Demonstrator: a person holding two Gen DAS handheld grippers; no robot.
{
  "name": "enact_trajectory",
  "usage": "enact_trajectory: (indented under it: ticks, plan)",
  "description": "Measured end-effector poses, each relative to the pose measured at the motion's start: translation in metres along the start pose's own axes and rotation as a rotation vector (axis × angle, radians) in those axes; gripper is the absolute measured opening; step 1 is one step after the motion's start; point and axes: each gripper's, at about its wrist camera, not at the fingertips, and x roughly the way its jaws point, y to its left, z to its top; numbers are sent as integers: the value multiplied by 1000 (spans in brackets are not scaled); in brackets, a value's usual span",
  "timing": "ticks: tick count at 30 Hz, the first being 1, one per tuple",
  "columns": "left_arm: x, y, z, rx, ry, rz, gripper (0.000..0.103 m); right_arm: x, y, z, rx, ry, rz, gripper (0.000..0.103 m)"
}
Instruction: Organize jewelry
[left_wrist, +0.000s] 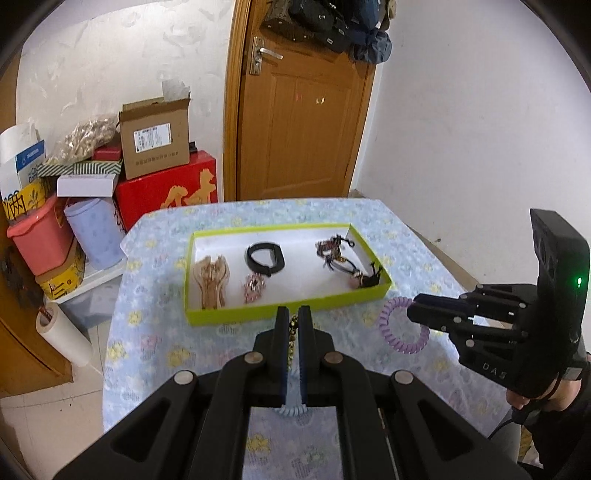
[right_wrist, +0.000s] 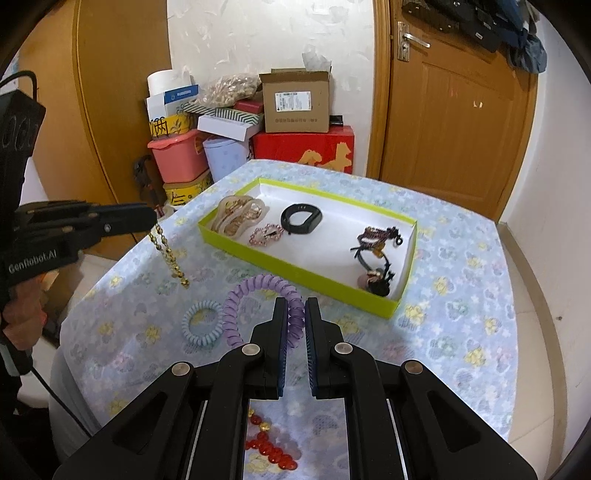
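The left hand-held gripper (right_wrist: 153, 221) is closed and raised; the right hand-held gripper (right_wrist: 296, 306) has fingers narrowly parted, low.

The worktop (right_wrist: 461, 266), covered in a pale blue floral cloth, carries a lime-green tray (right_wrist: 295, 273), a purple coil hair tie (right_wrist: 236, 299), a light-blue coil hair tie (right_wrist: 203, 325) and a red bead bracelet (right_wrist: 269, 446).

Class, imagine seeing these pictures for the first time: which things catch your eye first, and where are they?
The lime-green tray mid-table, holding a black band and hair clips. Beside it, the left hand-held gripper dangles a gold bead chain above the floral cloth. Nearer, the right hand-held gripper straddles a purple coil hair tie.
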Motion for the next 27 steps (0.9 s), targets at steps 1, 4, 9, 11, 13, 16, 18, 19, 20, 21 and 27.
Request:
enact_trajectory:
  ticks: [1,4,9,11,13,16,18,19,20,21,27]
  plan:
    - [0,0,3,1,-2,0,4,0,-1,2,-1,-1,-1,9]
    - [3,1,13,5,-3,0,4,1,-4,8,-4,-2,-2,9]
    - [13,4,26,7,2,-11,4,8,-11,16,-2,6,-4,9]
    - [18,5,31,7,6,-12,4,11,-14,19,1,5,-8,9]
    - [24,6,36,9,8,-17,4,15,-18,23,8,5,-11,9]
    - [32,7,43,12,12,-21,4,22,-24,28,17,7,-18,9]
    - [39,8,47,12,16,-22,4,27,-29,31,25,9,-24,9]
    - [42,9,49,10,18,-23,4,30,-31,33,28,11,-26,9]
    - [45,9,51,10,20,-26,4,34,-34,35,32,14,-29,9]
    - [49,10,53,10,22,-26,4,37,-36,36,36,16,-31,9]
    - [75,17,59,0,45,-32,4,59,-49,42,56,38,-44,9]
